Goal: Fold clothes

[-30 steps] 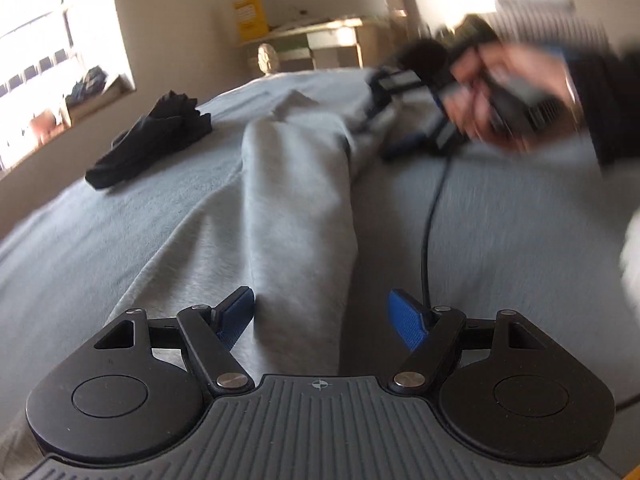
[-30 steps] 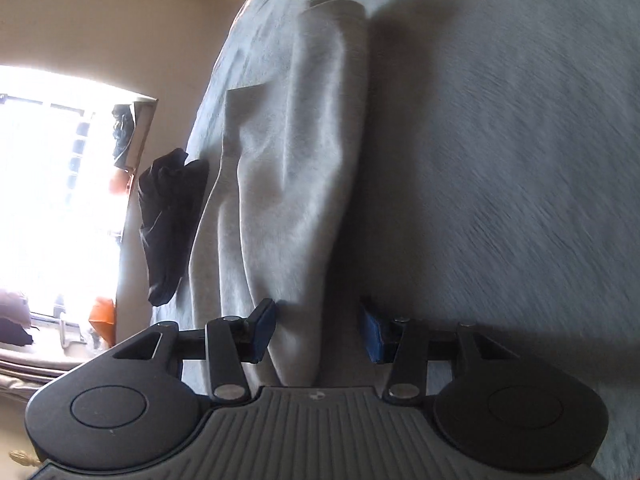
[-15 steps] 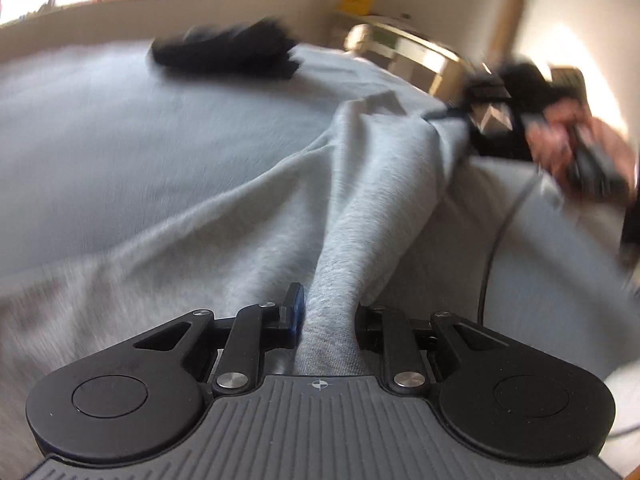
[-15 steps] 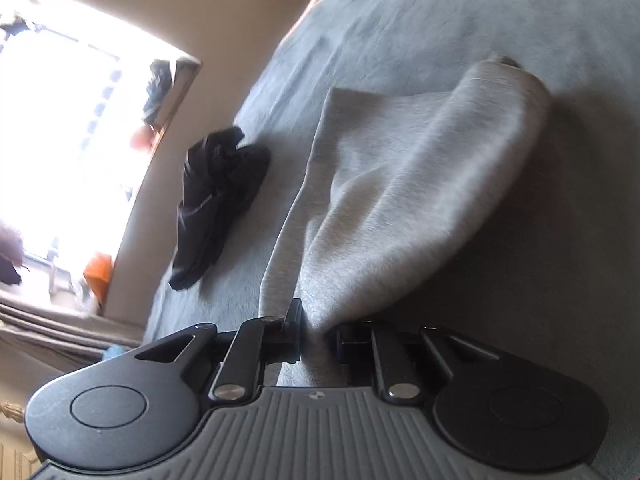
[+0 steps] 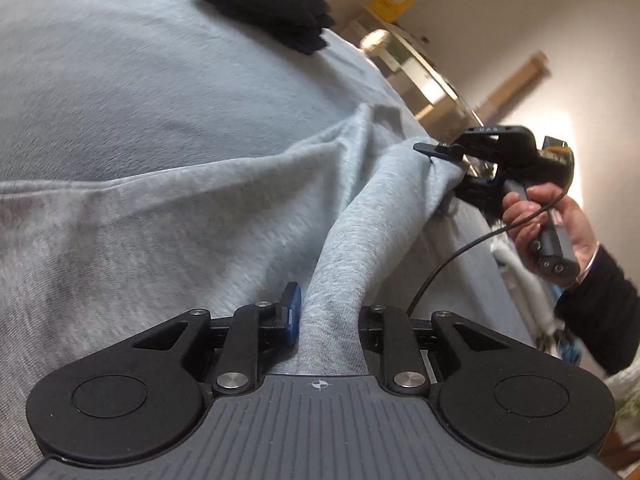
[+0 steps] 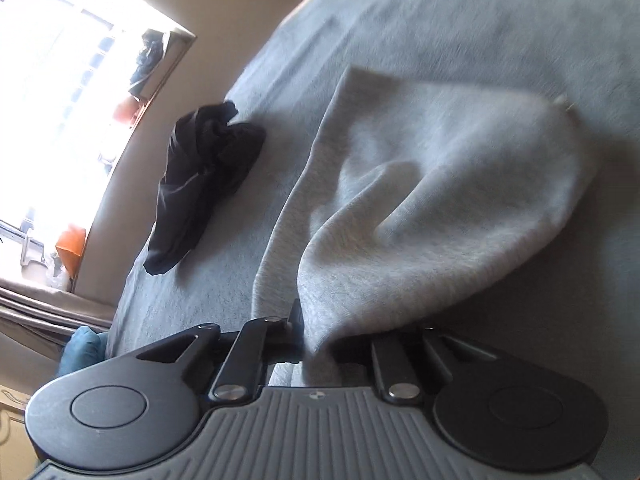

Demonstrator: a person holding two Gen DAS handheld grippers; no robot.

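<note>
A light grey garment (image 5: 180, 208) lies on the grey bed cover (image 5: 120, 80). My left gripper (image 5: 328, 316) is shut on a lifted fold of it, which runs up between the jaws. My right gripper (image 6: 320, 340) is shut on another part of the grey garment (image 6: 440, 184); the cloth drapes away from it in a raised fold. The right gripper also shows in the left wrist view (image 5: 444, 156), held by a hand and pinching the same fold farther along.
A crumpled black garment (image 6: 200, 176) lies on the bed cover (image 6: 460, 20) beside the grey one, toward a bright window (image 6: 60, 80); it also shows in the left wrist view (image 5: 264, 4). A shelf unit (image 5: 404, 68) stands past the bed. A black cable (image 5: 452, 256) hangs from the right gripper.
Both grippers closed on the grey garment's edge a second ago and have since lifted it, pulling the fold up and across the bed. Both views have tilted.
</note>
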